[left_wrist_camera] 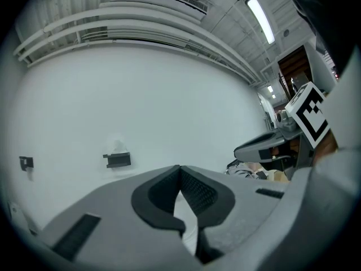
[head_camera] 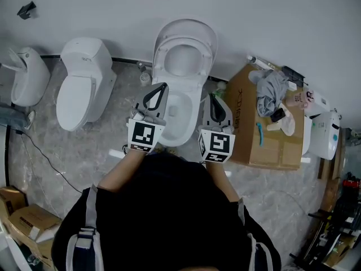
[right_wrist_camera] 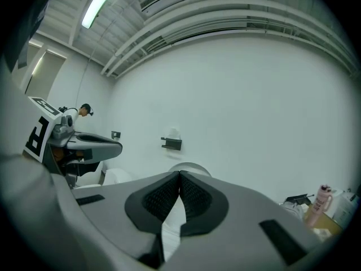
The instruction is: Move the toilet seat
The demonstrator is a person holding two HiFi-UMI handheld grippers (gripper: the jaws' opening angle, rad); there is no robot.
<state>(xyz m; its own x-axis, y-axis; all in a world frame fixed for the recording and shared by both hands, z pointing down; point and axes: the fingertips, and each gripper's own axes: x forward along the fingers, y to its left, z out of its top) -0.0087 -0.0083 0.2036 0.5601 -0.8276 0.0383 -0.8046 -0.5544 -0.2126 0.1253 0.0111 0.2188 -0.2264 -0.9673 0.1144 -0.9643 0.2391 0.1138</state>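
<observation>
- Toilet seat stands raised against its lid, both leaning back on the white wall, with the open bowl below them.
- Left hand-held gripper hangs over the left side of the bowl's rim, pointing toward the raised seat. Its jaws are closed tip to tip with nothing between them, and it does not touch the seat.
- Right hand-held gripper is just off the bowl's right side, between the bowl and a cardboard box. Its jaws are pressed together too and hold nothing.
- Each gripper's marker cube sits close to the person's dark top, which fills the lower part of the head view.
- Second toilet stands to the left with its lid down, and a further white ceramic fixture is beyond it.
- Grey cloth and some small items lie on top of the cardboard box.
- Black bracket is fixed to the wall above the raised lid.
- Flooring is grey and marble-patterned.
</observation>
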